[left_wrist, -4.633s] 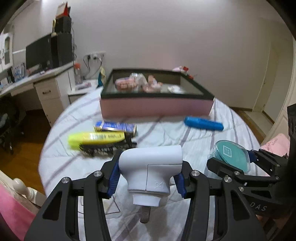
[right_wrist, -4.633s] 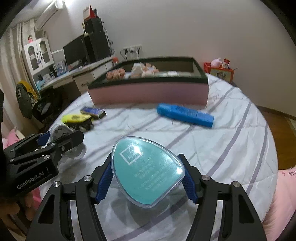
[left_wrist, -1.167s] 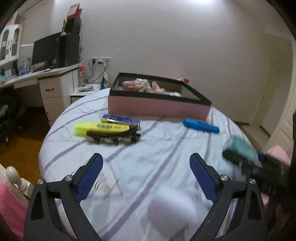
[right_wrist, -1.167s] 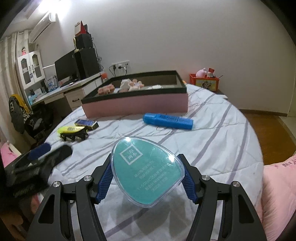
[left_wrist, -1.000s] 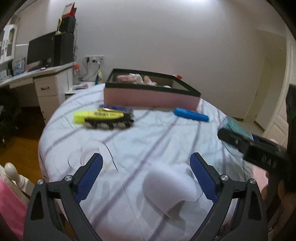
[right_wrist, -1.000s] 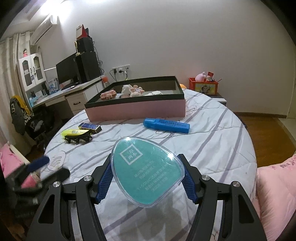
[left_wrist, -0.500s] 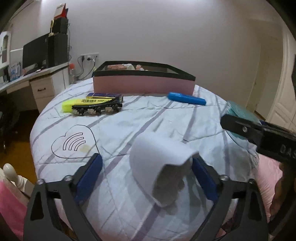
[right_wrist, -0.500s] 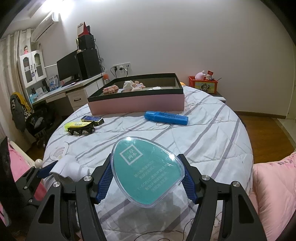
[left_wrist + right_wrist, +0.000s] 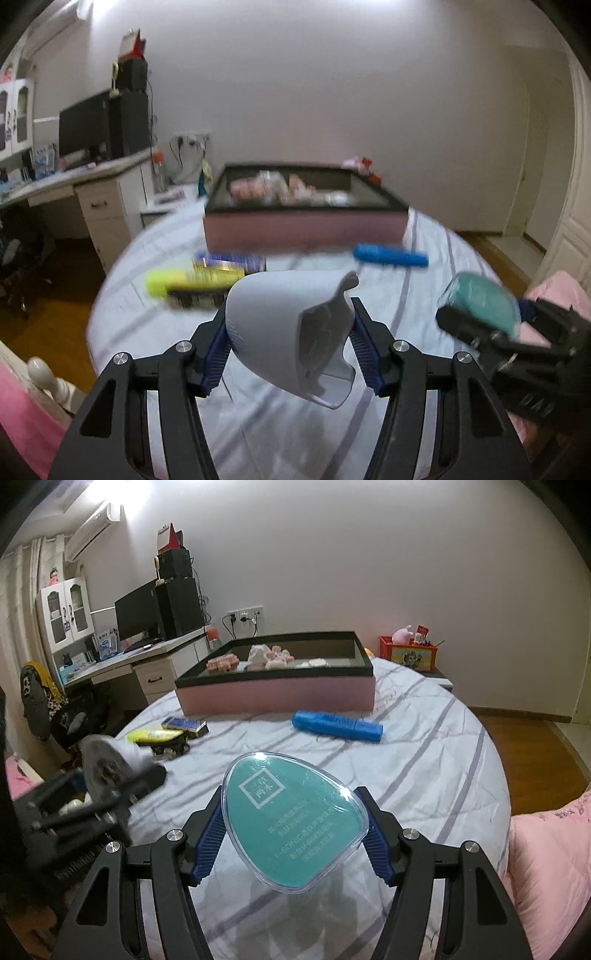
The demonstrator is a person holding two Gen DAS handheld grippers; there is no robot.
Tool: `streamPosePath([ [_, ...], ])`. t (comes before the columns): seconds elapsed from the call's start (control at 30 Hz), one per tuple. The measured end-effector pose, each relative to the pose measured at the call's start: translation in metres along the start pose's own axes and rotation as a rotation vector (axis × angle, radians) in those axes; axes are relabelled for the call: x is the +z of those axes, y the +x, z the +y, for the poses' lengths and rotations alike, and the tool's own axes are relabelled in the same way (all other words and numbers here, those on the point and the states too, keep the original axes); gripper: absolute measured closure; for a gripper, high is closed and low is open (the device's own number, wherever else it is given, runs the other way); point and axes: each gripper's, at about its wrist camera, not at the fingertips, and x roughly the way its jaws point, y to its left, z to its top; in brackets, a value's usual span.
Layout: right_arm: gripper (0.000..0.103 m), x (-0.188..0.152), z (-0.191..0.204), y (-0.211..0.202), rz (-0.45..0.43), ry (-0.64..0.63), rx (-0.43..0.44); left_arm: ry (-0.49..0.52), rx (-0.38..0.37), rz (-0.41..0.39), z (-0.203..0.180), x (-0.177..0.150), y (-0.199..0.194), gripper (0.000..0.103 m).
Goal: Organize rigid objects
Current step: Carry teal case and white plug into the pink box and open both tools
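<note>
With my left gripper (image 9: 290, 349) closing its pads on the rounded white plastic housing (image 9: 291, 332) above the bed (image 9: 436, 280) and my right gripper (image 9: 295, 840) clamping the teal clamshell case (image 9: 295, 819), both seem light, stiff and slick, best pinched across their broad flanks.

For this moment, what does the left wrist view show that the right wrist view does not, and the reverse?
Left wrist only: the open hollow end of the white plastic piece between the closing left gripper, and a doorway at far right.
Right wrist only: the teal case's printed face in the right gripper, the orange box, the air conditioner.
Both: pink tray, blue tube, yellow tube.
</note>
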Motion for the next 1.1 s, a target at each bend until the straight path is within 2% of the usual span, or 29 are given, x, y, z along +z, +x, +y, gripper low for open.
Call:
streamPosePath([
  [0.1, 0.035, 0.013, 0.002, -0.002, -0.027, -0.003, 0.007, 0.024, 0.035, -0.039, -0.005, 0.018, -0.006, 0.043],
  [0.37, 0.035, 0.054, 0.006, -0.002, -0.094, -0.033, 0.022, 0.048, 0.052, -0.081, -0.010, 0.055, 0.000, 0.043],
  [0.73, 0.035, 0.113, -0.003, 0.016, -0.151, -0.065, 0.005, 0.100, 0.066, -0.119, -0.013, 0.111, 0.034, 0.043],
  [0.9, 0.035, 0.144, -0.012, 0.040, -0.146, -0.085, -0.004, 0.135, 0.068, -0.113, -0.016, 0.143, 0.070, 0.043],
  [1.03, 0.035, 0.167, -0.023, 0.071, -0.109, -0.087, -0.021, 0.141, 0.045, -0.048, -0.017, 0.165, 0.114, 0.043],
  [1.1, 0.035, 0.176, -0.031, 0.092, -0.064, -0.084, -0.022, 0.151, 0.038, 0.000, -0.019, 0.172, 0.142, 0.043],
])
